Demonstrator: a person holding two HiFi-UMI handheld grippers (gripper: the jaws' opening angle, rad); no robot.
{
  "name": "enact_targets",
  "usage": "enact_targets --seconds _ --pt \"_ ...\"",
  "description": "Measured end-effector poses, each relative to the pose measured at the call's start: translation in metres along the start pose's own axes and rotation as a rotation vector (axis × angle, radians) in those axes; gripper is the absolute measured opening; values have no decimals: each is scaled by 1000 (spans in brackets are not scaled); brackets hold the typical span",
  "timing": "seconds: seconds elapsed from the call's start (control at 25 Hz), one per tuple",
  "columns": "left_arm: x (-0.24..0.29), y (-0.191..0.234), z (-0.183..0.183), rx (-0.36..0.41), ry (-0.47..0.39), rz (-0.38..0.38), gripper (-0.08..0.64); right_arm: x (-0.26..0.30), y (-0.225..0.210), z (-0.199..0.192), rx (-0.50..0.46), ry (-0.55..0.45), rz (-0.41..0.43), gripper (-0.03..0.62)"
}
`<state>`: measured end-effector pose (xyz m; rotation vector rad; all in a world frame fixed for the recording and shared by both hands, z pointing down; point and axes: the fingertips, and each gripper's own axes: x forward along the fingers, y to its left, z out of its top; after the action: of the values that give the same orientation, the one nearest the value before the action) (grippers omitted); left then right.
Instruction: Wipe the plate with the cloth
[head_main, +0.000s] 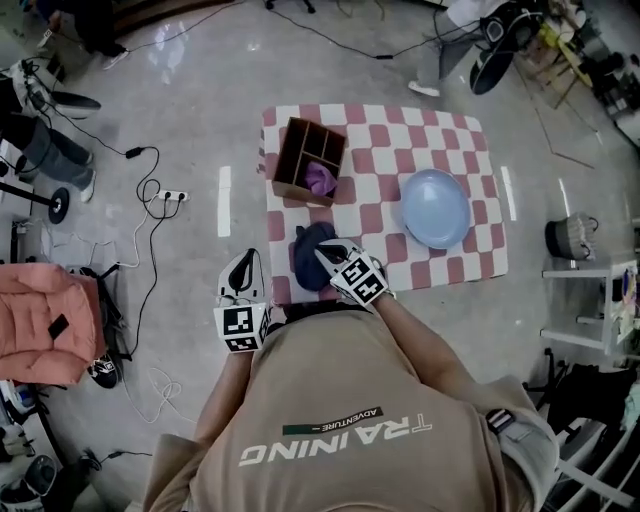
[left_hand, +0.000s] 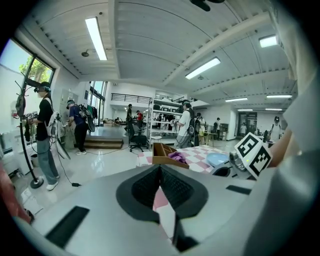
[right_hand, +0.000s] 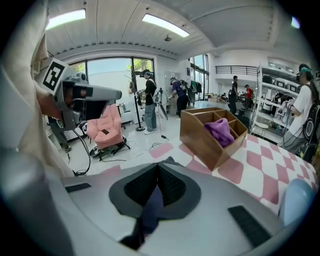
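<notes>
The blue plate lay flat on the checked worktop, towards its right side and well apart from the crumpled dark blue cloth, which sat bunched at the near edge, close to the person. The right hand-held gripper hung right over that cloth with its jaws pressed together. In the right gripper view the dark fabric showed through the gap under the closed tips, but whether any of it was actually nipped could not be made out. From there the plate lay off to the right and a little farther from the person. The carry would likely run sideways across the checks, clear of the wooden box at the far left. The left hand-held gripper was also shut on nothing, off the worktop's near left corner. The right was plainly the nearer one to both cloth and plate.
</notes>
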<state>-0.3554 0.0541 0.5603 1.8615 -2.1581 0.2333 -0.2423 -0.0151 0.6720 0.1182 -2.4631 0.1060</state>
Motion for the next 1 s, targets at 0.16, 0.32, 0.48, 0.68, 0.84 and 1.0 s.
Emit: enact_targets --seconds 0.16,0.32,0.48,0.68,0.84,1.0 --pt "-7 3 -7 -9 7 32 14 9 6 -18 14 54 27 17" --pt "-13 11 -5 -21 -4 59 14 12 9 -23 14 70 37 17" --pt "-17 11 -5 -25 -10 59 14 14 8 -22 3 71 30 18" --pt "-22 13 -11 -43 -2 65 14 20 15 -26 -39 124 55 334" --pt "-23 16 -10 -43 -9 65 14 19 16 -26 -45 129 42 334" --pt "-23 17 -8 -41 -13 62 14 23 13 -29 -36 141 40 334"
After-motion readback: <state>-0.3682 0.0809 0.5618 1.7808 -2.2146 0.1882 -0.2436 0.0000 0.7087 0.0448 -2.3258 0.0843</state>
